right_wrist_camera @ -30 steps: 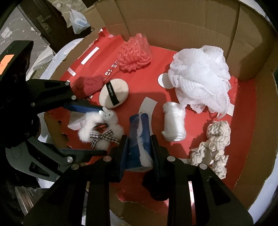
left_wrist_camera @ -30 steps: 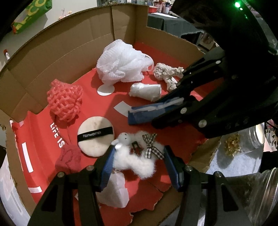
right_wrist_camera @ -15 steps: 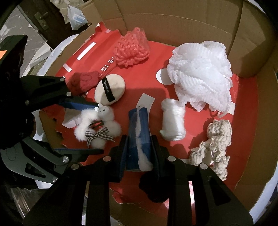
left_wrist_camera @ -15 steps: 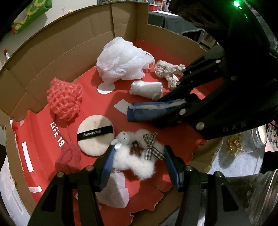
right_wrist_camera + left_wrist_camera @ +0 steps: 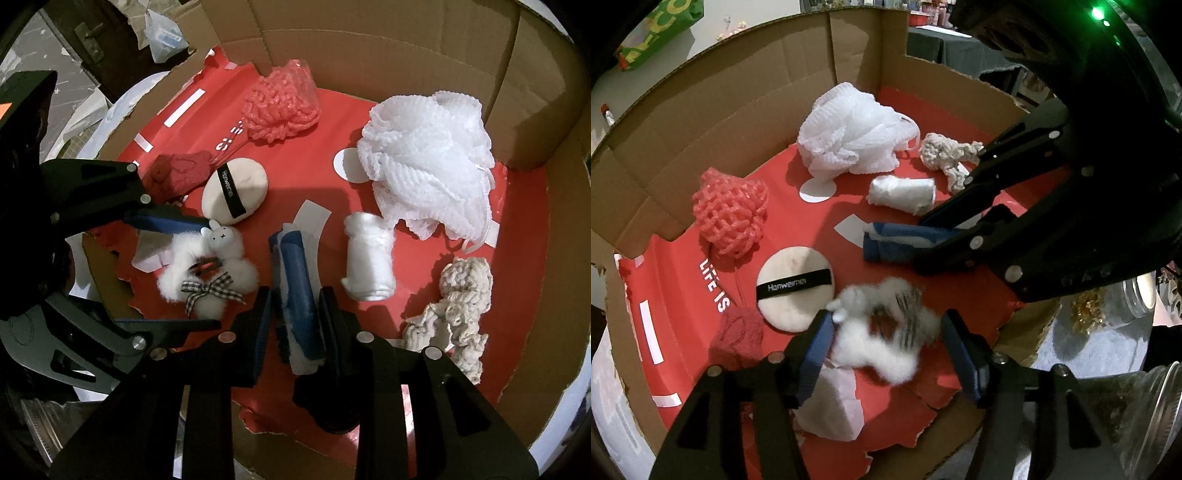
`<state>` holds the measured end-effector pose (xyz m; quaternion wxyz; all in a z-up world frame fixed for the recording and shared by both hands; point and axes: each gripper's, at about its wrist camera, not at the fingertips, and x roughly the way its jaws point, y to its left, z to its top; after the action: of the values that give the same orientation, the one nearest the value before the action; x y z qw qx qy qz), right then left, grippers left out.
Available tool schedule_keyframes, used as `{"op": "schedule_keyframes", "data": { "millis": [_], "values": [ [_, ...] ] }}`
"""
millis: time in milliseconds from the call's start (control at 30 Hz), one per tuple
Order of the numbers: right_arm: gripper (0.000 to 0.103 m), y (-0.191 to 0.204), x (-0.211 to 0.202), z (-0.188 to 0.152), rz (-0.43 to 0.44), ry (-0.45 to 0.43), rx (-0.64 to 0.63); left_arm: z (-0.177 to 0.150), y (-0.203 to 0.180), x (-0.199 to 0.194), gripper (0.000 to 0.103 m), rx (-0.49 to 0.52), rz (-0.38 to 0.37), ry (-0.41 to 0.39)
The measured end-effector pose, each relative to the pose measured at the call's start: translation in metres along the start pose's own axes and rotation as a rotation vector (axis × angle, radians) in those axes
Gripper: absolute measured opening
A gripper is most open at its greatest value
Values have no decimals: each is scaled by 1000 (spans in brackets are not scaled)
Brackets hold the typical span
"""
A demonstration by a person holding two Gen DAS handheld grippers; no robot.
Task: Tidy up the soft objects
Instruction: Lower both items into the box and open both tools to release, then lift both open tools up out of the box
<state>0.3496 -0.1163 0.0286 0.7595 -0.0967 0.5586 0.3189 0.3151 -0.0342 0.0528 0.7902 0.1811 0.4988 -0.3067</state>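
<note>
Where the left wrist view looks down into the box point(image 5: 713, 122), the left gripper point(image 5: 886, 334) has just been opening; the blurred fluffy toy point(image 5: 882, 332) lies between its jaws, pads off it. Beside it sit a puff point(image 5: 794, 286), a red net point(image 5: 729, 210) and a white loofah point(image 5: 849, 129). In the right wrist view, the right gripper point(image 5: 293, 317) is clamped on a blue roll point(image 5: 295, 284), near the box's red floor. A white roll point(image 5: 369, 258) lies just beside it.
</note>
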Motion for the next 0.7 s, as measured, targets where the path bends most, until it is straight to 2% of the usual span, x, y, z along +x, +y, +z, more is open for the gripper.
{"op": "schedule_keyframes", "data": {
  "millis": [167, 367, 433, 500, 633, 700],
  "values": [
    [26, 1, -6, -1, -6, -12, 2, -3, 2, -3, 65, -9, 13, -14],
    [27, -1, -20, -6, -25, -40, 19, -9, 8, -27, 72, -66, 32, -69],
    [35, -1, -28, -9, -32, -60, 27, -12, 11, -37, 76, -93, 40, -93],
    [68, 1, -38, -13, -50, -96, 32, -15, 9, -48, 81, -118, 45, -116],
    [68, 4, -58, -20, -84, -149, 58, -25, 10, -67, 86, -174, 69, -160],
    [68, 6, -68, -25, -102, -174, 83, -31, 10, -77, 93, -211, 86, -184]
  ]
}}
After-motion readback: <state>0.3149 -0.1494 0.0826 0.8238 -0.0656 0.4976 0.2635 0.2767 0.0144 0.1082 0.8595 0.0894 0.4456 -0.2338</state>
